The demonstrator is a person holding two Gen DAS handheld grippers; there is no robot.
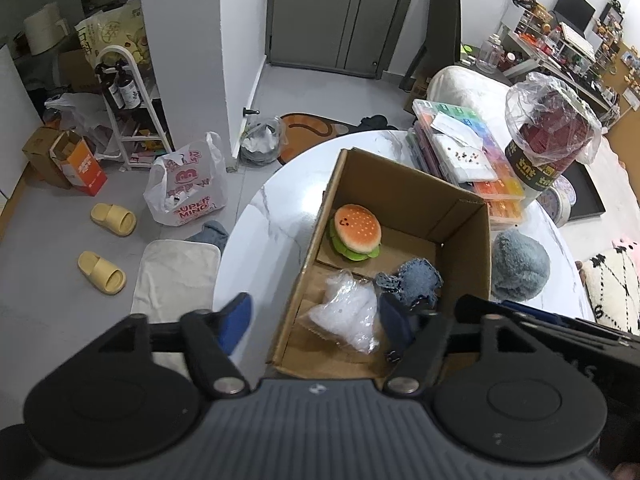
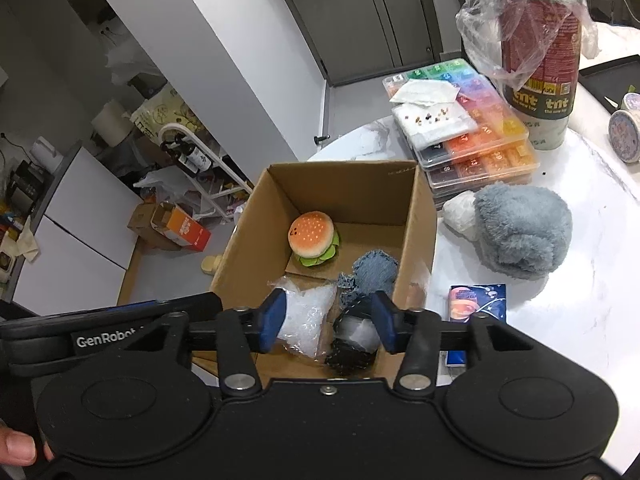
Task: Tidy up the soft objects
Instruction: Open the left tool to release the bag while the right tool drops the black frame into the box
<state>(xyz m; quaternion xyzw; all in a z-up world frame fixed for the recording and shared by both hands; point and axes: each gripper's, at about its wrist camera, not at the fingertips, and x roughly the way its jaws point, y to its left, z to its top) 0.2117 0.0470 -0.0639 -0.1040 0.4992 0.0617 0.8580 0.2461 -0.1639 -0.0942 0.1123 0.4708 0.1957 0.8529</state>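
An open cardboard box (image 1: 404,184) (image 2: 256,216) stands on the white marble table (image 1: 280,208). Inside lie a plush burger (image 1: 356,231) (image 2: 313,238), a clear plastic bag (image 1: 352,312) (image 2: 306,314), a blue denim piece (image 1: 416,280) (image 2: 374,270) and a black-and-white wrapped item (image 2: 354,340). A grey fluffy plush (image 1: 520,264) (image 2: 520,232) lies on the table right of the box. My left gripper (image 1: 316,320) is open above the box's near-left side. My right gripper (image 2: 330,316) is open over the box, its fingers either side of the wrapped item, not touching it.
Stacked bead organiser cases (image 2: 468,136) and a bagged red canister (image 2: 540,56) stand behind the box. A blue tissue pack (image 2: 476,304) and a small white bag (image 2: 460,212) lie on the table. Tape rolls (image 2: 624,132) sit far right. Slippers (image 1: 112,220) and bags are on the floor.
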